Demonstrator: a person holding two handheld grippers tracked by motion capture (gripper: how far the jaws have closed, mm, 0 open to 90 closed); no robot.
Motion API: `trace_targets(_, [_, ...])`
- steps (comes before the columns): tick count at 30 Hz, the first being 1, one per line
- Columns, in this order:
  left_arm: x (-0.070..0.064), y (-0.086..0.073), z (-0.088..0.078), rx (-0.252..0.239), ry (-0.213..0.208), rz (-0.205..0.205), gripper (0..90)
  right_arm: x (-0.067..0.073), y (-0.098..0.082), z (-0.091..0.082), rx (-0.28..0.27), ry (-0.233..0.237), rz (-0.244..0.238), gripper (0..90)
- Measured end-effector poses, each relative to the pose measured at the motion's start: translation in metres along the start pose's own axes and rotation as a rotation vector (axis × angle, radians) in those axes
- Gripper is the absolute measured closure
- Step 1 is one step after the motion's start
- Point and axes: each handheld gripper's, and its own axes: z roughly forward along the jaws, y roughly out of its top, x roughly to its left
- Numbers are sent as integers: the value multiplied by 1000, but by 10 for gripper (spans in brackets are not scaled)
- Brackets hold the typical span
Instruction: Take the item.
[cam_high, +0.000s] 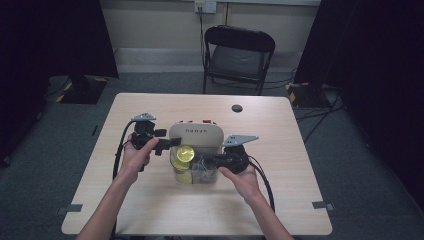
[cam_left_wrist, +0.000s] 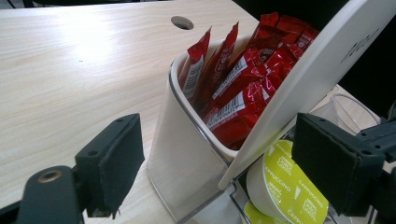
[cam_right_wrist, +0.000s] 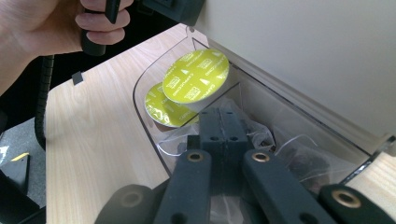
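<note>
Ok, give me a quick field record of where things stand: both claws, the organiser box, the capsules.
left claw: open, jaws either side of the box's tilted white lid
right claw: shut, pinching clear plastic wrap inside the clear front compartment
capsules: two yellow-green cappuccino capsules in that compartment, one leaning on the other
rear compartment: red sachets standing upright
box: mid-table, between the two hands

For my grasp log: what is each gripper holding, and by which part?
Right gripper: shut on clear plastic bag, at its top. Left gripper: open, astride the lid, gripping nothing.
</note>
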Motion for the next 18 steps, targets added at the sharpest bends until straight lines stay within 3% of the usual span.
trace_targets(18, [0,-1,1,-2,-3,-2,168,1,10,-15,-52,8,-10,900])
